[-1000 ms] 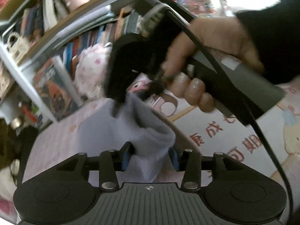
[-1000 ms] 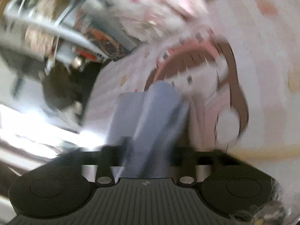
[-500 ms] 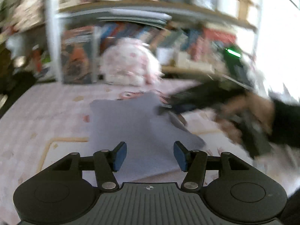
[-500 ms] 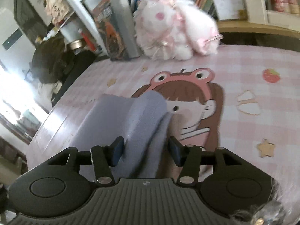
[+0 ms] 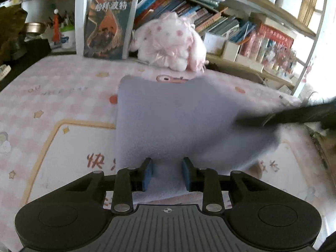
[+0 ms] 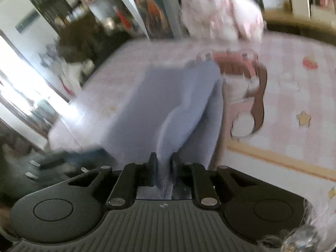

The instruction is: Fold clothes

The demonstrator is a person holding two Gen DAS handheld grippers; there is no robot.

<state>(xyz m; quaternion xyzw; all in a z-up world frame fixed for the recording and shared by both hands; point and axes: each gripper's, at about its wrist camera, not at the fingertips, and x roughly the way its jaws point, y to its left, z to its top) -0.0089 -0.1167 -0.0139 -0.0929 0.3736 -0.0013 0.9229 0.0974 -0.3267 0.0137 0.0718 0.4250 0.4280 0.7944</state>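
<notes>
Right tool point(image 6: 164, 166) pinches the grey cloth point(image 5: 174, 117); left tool point(image 5: 167, 173), spread apart, straddles its near edge.

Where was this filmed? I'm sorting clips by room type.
Probably a child's bedroom or study at home: packed bookshelves, a pink plush toy, and a pink cartoon-print table cover under the grey cloth.

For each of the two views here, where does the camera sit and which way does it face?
Left wrist: on the left gripper, facing over the grey cloth toward the plush toy; jaws apart; the blurred right gripper shows.
Right wrist: on the right gripper, facing along the pink mat; jaws pinch a cloth fold.
Shared: cloth, toy, mat.
</notes>
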